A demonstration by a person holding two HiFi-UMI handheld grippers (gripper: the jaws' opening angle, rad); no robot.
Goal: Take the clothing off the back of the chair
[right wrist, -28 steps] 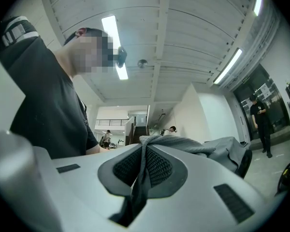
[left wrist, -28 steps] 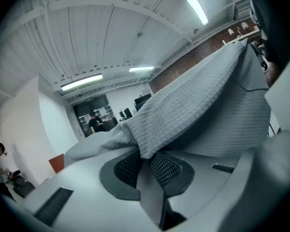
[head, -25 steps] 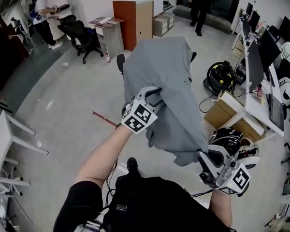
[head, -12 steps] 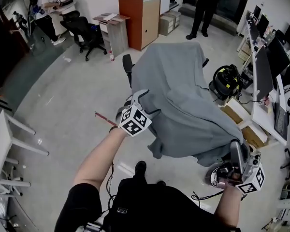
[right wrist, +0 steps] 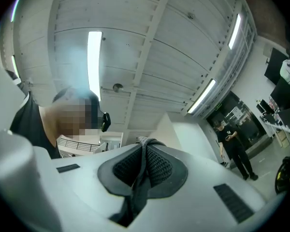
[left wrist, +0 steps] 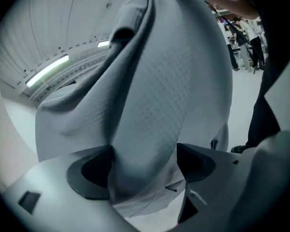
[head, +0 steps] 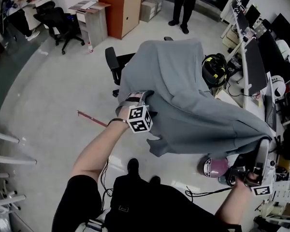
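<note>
A grey garment [head: 183, 95] drapes over the back of a black office chair [head: 113, 64] and stretches down to the right. My left gripper [head: 146, 102] is at the garment's near left edge. In the left gripper view a thick fold of the cloth [left wrist: 159, 95] hangs between the jaws of that gripper [left wrist: 142, 170]. These jaws are opening, with the pads [left wrist: 89, 170] wide apart. My right gripper [head: 264, 144] points upward at the lower right and is shut on the garment's corner. A thin strip of the cloth [right wrist: 137, 197] is pinched between that gripper's [right wrist: 144, 166] ribbed pads.
Desks with monitors [head: 253, 66] line the right side. A black-and-yellow machine [head: 213, 66] sits behind the chair and a purple round object [head: 213, 167] lies near my right hand. A person [head: 183, 4] stands at the back by an orange cabinet [head: 118, 6]. A red stick [head: 92, 119] lies on the floor.
My right gripper has swung out to the right and tilted upward, pulling the garment's corner taut. My left gripper has sunk along the garment's left edge.
</note>
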